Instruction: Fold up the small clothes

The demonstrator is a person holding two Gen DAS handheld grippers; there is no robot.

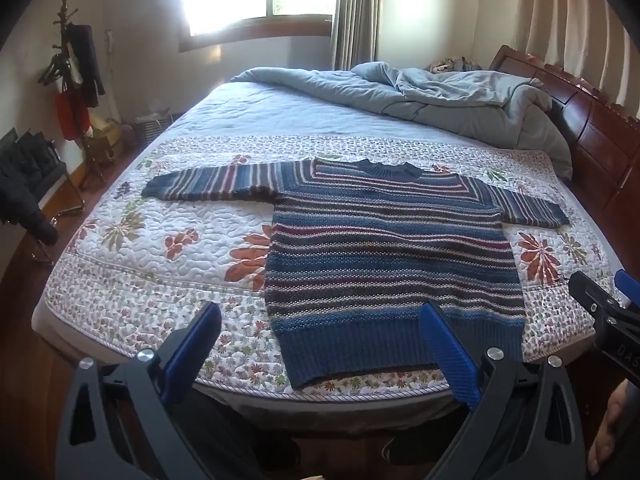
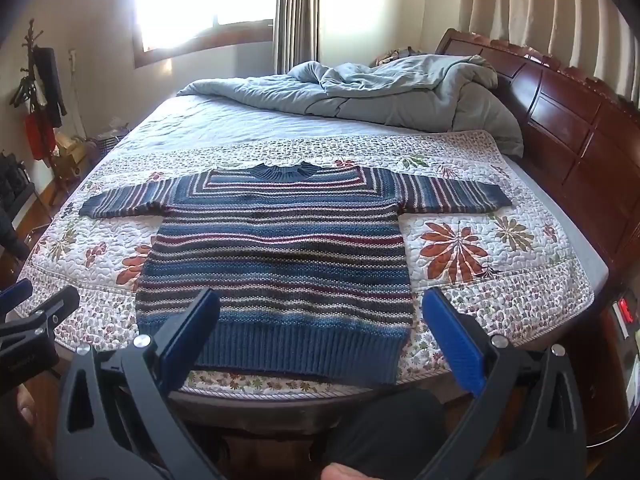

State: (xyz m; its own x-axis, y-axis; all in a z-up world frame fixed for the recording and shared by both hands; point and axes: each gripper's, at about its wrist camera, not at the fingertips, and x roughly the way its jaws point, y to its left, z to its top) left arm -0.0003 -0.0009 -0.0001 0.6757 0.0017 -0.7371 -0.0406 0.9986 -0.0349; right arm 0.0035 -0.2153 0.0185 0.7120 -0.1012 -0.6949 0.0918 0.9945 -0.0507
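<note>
The letters "DAS" stand on the black body of the right gripper (image 1: 600, 304), cut off at the frame's edge.

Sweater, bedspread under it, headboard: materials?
Sweater: chunky knit, likely wool or acrylic; visible stitch rows, ribbed hem, matte. Bedspread: quilted cotton-like fabric, floral print; puckered stitch lines. Headboard: dark reddish wood, glossy varnish; panelled, shows sheen.

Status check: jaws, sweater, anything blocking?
Left gripper and right gripper: jaws wide open, nothing held. Striped sweater flat on floral quilt, sleeves spread, unfolded. Nothing on it; grey duvet bunched well behind.
</note>
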